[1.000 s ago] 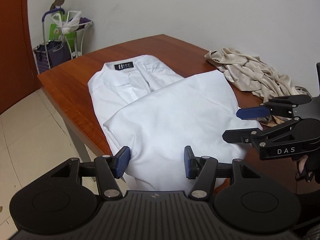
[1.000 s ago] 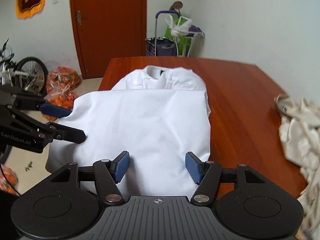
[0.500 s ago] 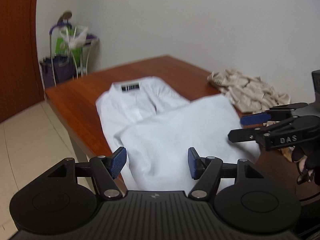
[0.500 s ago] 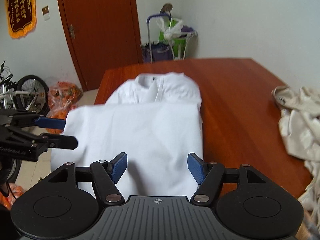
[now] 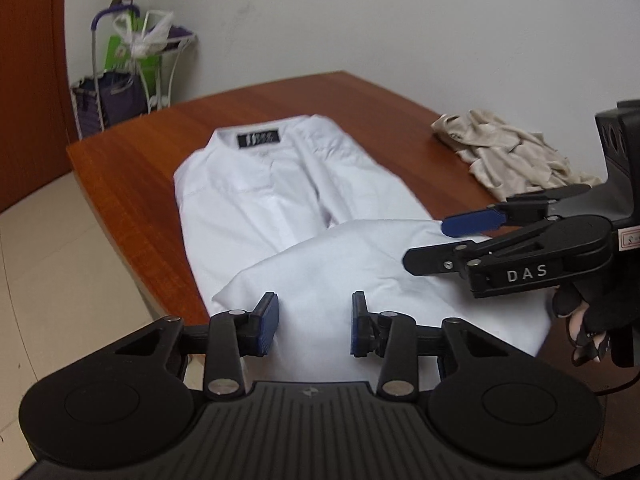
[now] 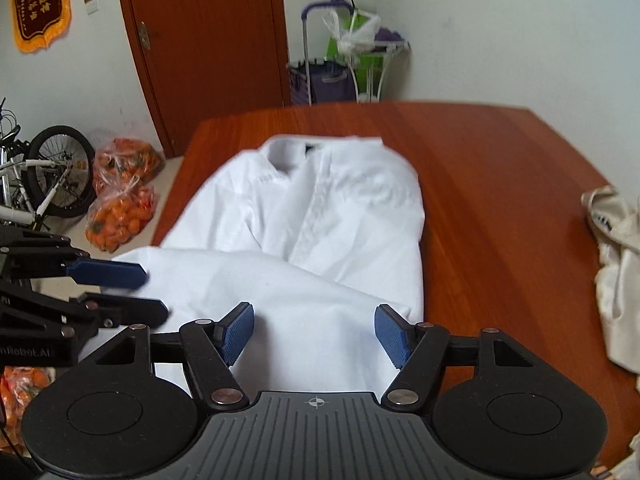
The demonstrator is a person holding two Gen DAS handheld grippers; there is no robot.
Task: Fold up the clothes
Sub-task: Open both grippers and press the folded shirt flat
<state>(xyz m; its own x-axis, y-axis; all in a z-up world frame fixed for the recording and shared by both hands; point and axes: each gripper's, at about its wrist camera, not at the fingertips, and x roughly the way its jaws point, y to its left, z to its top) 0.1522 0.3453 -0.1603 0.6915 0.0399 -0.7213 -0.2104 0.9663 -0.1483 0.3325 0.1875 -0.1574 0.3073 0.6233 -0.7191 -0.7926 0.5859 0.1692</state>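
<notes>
Left claw (image 5: 313, 329) spread, pads clear of cloth, hovering over the near hem of the shirt (image 5: 256, 204). Right claw (image 6: 314, 334) spread wider, nothing between its pads, poised over the same near edge. Each visible in the other's view: right one at 3 o'clock from the left camera, left one at 9 o'clock from the right camera.

Shirt flat on the desk (image 5: 132, 168), collar and black label at 12 o'clock, lower part doubled back toward the collar so a soft fold runs across at 6 o'clock. Sleeves seemingly tucked inward, though blur makes that uncertain.

Thin, light, limp white cloth: no stiffness, likely to sag and slide on the polished wood, prone to creasing if dragged. Best pinched at the two corners of the doubled edge, both layers together, one claw per corner, lifted evenly to keep the fold square. Button placket the only firmer line.

Beige garment (image 5: 508, 152) crumpled at 2 o'clock, well apart from the shirt.
</notes>
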